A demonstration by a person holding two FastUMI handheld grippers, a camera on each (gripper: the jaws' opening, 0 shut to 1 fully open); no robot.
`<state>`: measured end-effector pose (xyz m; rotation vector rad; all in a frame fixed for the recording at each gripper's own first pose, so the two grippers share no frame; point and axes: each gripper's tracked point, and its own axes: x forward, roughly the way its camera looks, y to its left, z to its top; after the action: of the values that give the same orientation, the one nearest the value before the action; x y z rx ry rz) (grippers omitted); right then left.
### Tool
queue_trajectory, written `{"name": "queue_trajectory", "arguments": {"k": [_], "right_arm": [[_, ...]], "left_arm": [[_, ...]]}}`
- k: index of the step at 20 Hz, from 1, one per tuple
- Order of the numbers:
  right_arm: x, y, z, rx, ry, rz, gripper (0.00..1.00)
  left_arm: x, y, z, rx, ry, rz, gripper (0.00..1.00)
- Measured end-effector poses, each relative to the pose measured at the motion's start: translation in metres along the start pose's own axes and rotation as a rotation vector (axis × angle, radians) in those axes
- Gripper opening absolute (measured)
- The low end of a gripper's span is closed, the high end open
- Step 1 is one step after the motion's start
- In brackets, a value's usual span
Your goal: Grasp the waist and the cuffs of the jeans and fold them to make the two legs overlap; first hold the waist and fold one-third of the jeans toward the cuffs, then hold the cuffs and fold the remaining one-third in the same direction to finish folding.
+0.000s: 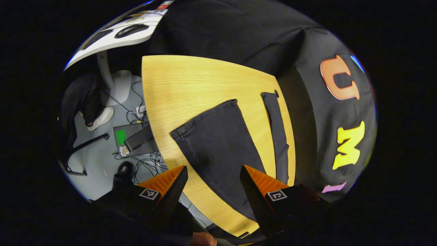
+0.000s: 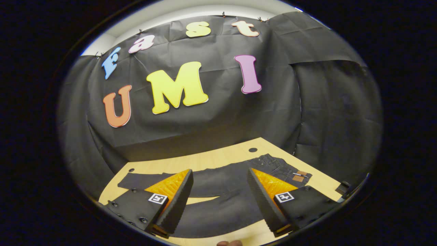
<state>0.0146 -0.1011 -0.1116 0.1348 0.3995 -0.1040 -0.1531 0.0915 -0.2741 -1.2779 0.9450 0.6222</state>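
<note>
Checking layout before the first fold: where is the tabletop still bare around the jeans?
Bare wood lies beyond the jeans cuffs on the table, and in a wedge between the two legs. Toward the wall, one leg leaves little margin.

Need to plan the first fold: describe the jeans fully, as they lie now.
The jeans are dark grey to black denim, spread flat on the wooden table, unfolded, legs apart with bare wood between them. In the left gripper view the cuffs point away, one leg broad, the other along the far edge. In the right gripper view the waist lies right, with a brown patch. Neither gripper touches them.
</note>
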Motion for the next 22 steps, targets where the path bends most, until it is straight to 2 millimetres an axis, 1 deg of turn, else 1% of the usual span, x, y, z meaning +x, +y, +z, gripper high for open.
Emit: {"name": "queue_trajectory", "arguments": {"k": [2,5,6,9,11,12,15,18,21,22], "right_arm": [[0.005,-0.006,0.002,0.005,-0.001,-0.014,0.98],[0.009,-0.016,0.009,0.015,-0.007,-0.036,0.98],[0.010,-0.020,0.010,0.015,-0.011,-0.044,0.98],[0.012,-0.031,0.014,0.019,-0.013,-0.066,0.98],[0.012,-0.037,0.015,0.018,-0.015,-0.080,0.98],[0.012,-0.039,0.016,0.019,-0.017,-0.087,0.98],[0.013,-0.048,0.019,0.022,-0.015,-0.101,0.98],[0.015,-0.054,0.017,0.025,-0.009,-0.112,0.98],[0.020,-0.063,0.015,0.030,0.003,-0.125,0.98],[0.021,-0.070,0.013,0.038,0.014,-0.134,0.98]], "left_arm": [[0.007,0.008,0.007,-0.068,0.016,0.022,0.99],[0.020,0.012,0.011,-0.106,0.019,0.044,0.99],[0.025,0.011,0.013,-0.110,0.015,0.047,1.00],[0.034,0.008,0.019,-0.124,0.004,0.053,0.99],[0.040,0.001,0.023,-0.137,-0.001,0.040,0.99],[0.043,0.001,0.025,-0.138,-0.004,0.034,1.00],[0.051,-0.006,0.030,-0.144,-0.020,0.008,0.99],[0.061,-0.016,0.036,-0.151,-0.046,-0.042,0.98],[0.064,-0.017,0.035,-0.157,-0.018,-0.070,0.97],[0.065,-0.017,0.035,-0.156,-0.009,-0.086,0.93]]}}
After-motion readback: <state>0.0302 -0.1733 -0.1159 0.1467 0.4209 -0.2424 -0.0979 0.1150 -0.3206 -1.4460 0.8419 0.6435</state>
